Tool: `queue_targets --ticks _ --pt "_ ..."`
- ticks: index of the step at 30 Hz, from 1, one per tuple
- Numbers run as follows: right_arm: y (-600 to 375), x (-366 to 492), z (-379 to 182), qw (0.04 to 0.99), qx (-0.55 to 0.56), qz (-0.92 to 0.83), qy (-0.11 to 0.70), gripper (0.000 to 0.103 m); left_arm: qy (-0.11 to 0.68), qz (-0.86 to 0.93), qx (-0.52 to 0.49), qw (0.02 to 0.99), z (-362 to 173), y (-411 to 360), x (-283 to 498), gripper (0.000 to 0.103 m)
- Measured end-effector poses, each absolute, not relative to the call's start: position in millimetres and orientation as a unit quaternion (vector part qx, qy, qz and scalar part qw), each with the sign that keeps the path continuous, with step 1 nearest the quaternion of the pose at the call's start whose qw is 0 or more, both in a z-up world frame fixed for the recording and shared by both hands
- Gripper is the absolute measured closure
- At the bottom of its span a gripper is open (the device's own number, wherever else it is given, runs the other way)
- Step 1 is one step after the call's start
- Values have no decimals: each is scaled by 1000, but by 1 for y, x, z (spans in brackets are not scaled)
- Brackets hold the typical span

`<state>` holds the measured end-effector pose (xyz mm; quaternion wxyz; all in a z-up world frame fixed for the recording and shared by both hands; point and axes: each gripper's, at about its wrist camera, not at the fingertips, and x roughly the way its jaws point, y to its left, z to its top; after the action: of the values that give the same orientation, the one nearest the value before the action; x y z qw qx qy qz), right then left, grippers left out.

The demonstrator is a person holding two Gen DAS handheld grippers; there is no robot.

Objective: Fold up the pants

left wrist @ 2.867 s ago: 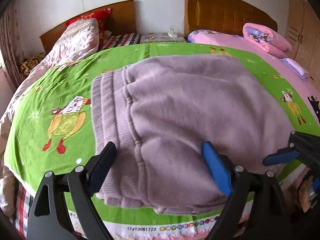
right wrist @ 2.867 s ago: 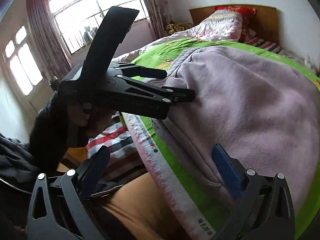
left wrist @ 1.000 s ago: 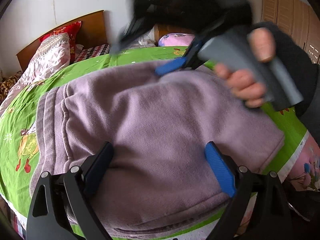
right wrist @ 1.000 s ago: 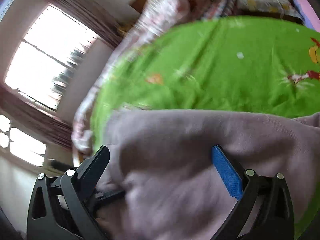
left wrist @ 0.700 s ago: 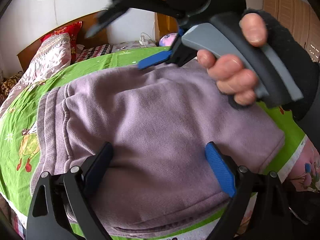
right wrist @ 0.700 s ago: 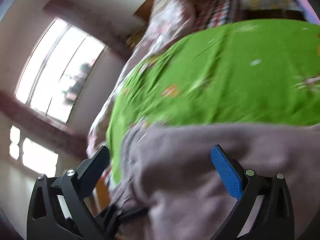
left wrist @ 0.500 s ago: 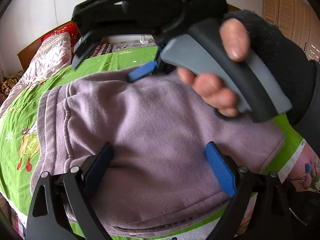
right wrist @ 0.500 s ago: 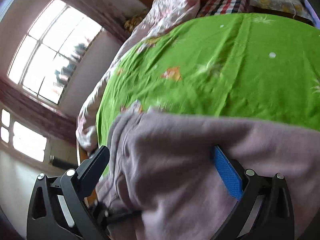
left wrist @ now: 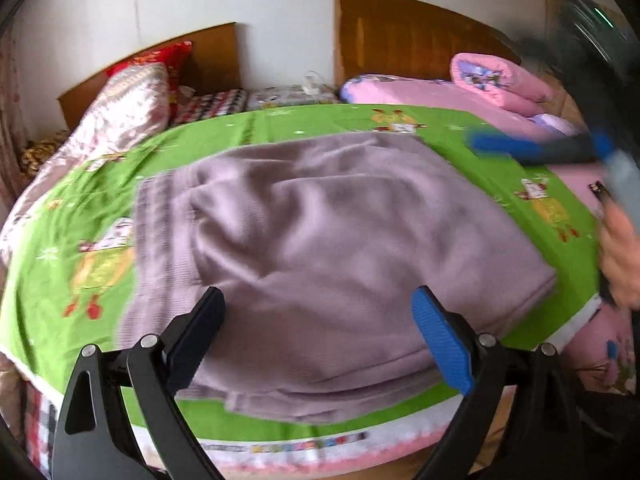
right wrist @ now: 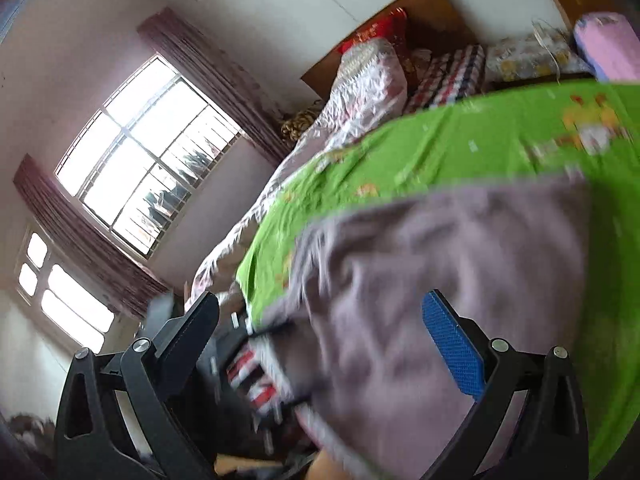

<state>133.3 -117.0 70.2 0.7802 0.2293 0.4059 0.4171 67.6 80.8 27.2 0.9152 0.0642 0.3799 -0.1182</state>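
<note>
Mauve pants (left wrist: 320, 248) lie folded in a thick stack on the green cartoon sheet (left wrist: 80, 208), waistband ribbing to the left. My left gripper (left wrist: 320, 336) is open just above the stack's near edge, holding nothing. The right gripper shows blurred at the far right of the left wrist view, its blue pad (left wrist: 500, 145) above the sheet, a hand (left wrist: 620, 260) on its handle. In the right wrist view the right gripper (right wrist: 324, 344) is open and empty, tilted, with the pants (right wrist: 440, 300) below and to the right of it.
A patterned quilt (left wrist: 120, 108) and red pillow (left wrist: 156, 56) lie at the back left by a wooden headboard (left wrist: 208, 52). A pink bed with a rolled pink quilt (left wrist: 496, 80) is to the right. A window (right wrist: 144, 160) with curtains is on the left wall.
The right gripper has pulled away from over the pants to the right side. The left gripper has backed off and risen a little. The pants lie flat and released.
</note>
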Motion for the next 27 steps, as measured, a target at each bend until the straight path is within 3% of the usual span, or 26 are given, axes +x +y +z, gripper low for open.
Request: queue_targets --ticks 7,15,20,27 --pt "-146 65 32 828 181 327 418 4 358 -89 4 930 41 113 54 5" --pt "-152 54 59 865 201 306 344 4 280 -73 -20 957 72 107 40 2" --pt "-129 18 62 940 94 182 275 4 226 -44 -15 973 86 106 19 2" --pt "-106 -18 48 963 12 132 234 4 186 17 7 982 74 88 -19 2"
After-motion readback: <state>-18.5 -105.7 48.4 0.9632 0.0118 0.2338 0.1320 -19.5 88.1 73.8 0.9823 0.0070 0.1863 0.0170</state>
